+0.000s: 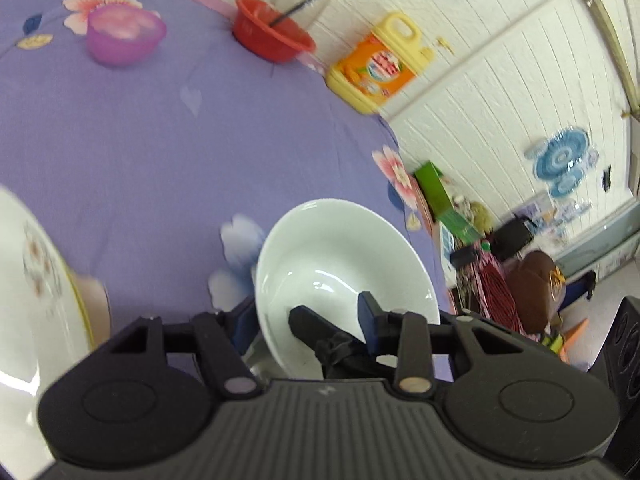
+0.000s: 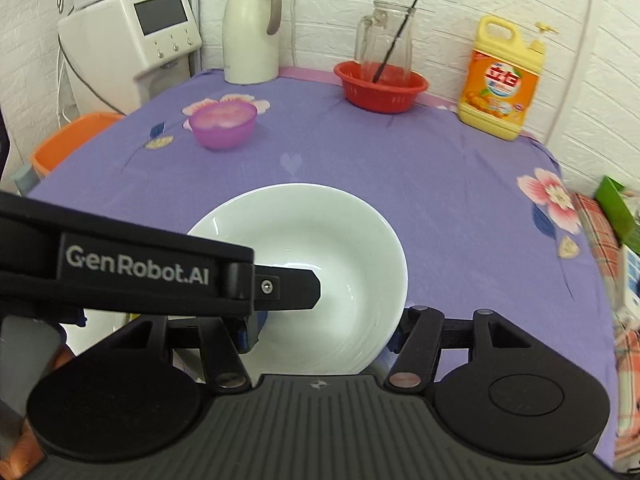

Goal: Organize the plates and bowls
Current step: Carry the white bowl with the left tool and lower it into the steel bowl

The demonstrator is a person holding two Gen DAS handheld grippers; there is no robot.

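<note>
A white bowl [image 1: 340, 256] is tilted in the left wrist view, its near rim between my left gripper's [image 1: 308, 316] blue-padded jaws, which straddle it; whether they press on it I cannot tell. A black finger of the other gripper reaches into it. In the right wrist view the same white bowl [image 2: 320, 264] sits between my right gripper's [image 2: 324, 332] wide-apart jaws, and the left gripper's black arm [image 2: 128, 272] crosses from the left with its tip over the bowl. A white floral plate [image 1: 28, 300] fills the left edge. A purple bowl [image 2: 222, 125] stands far left on the purple tablecloth [image 2: 400, 168].
A red basket [image 2: 380, 86] with a glass jug [image 2: 386, 40] stands at the back. A yellow detergent bottle [image 2: 500, 80] is at the back right, a white kettle [image 2: 250, 28] at the back left. A water dispenser [image 2: 132, 36] and orange stool [image 2: 68, 136] stand left of the table.
</note>
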